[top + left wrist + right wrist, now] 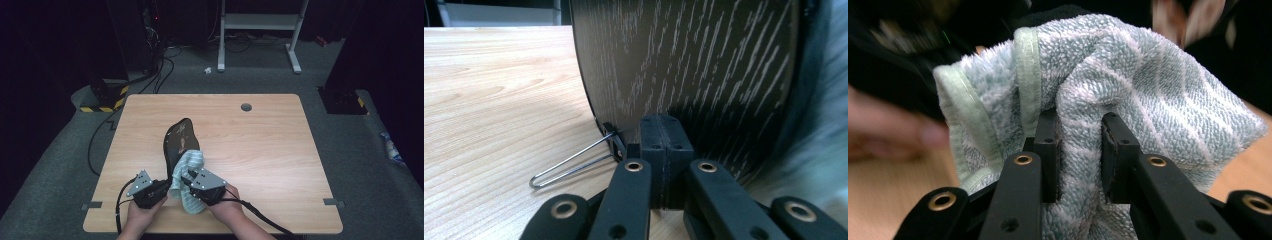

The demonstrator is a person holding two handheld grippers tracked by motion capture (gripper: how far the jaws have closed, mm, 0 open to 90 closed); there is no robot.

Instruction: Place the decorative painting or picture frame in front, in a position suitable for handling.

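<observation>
Left gripper (663,150) clamped the dark board's (179,142) near edge, propping it on the table (260,145) | right gripper (1079,150) gripped towel (187,172) against its right face | board's long axis ran away from me.

A lab or recording studio is suggested. A lone wooden table (260,130) is set on grey carpet (345,150), ringed by dark curtains, trailing cables (160,75), hazard-striped stand bases (102,102) and a white frame (260,30).
</observation>
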